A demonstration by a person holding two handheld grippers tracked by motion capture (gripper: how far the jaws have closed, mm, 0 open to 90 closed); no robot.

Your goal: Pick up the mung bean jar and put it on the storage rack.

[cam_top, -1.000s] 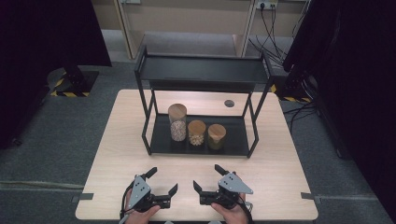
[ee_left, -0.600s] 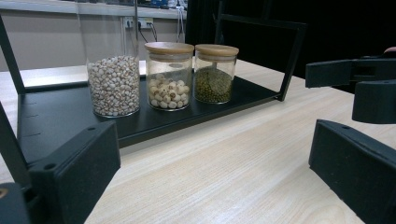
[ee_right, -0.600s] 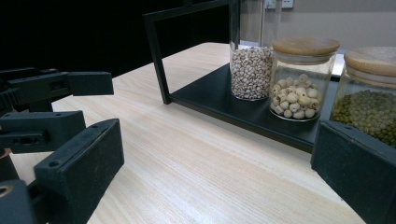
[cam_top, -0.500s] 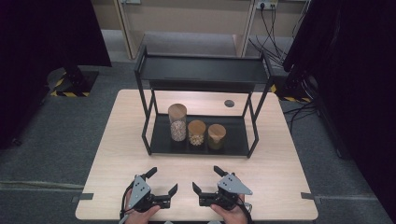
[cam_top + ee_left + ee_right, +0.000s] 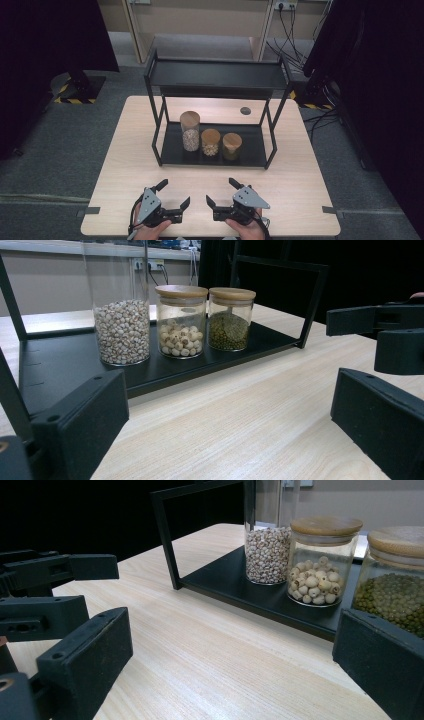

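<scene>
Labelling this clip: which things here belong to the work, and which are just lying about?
In the work: tall jar, middle jar, green-bean jar, rack, left gripper, right gripper.
Lying about: table hole, floor cables.

On my table (image 5: 130,165) the rack (image 5: 215,80) sits toward the far side, three jars in a row on its bottom shelf: tall jar (image 5: 190,131) left, middle jar (image 5: 210,142), short jar (image 5: 232,146) right. My left gripper (image 5: 172,194) and right gripper (image 5: 221,192) sit side by side at the near edge, well apart from the jars.

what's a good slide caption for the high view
Two open hand-held grippers, left and right, rest on the table facing three lidded jars on a black shelf's lower tier.
</scene>
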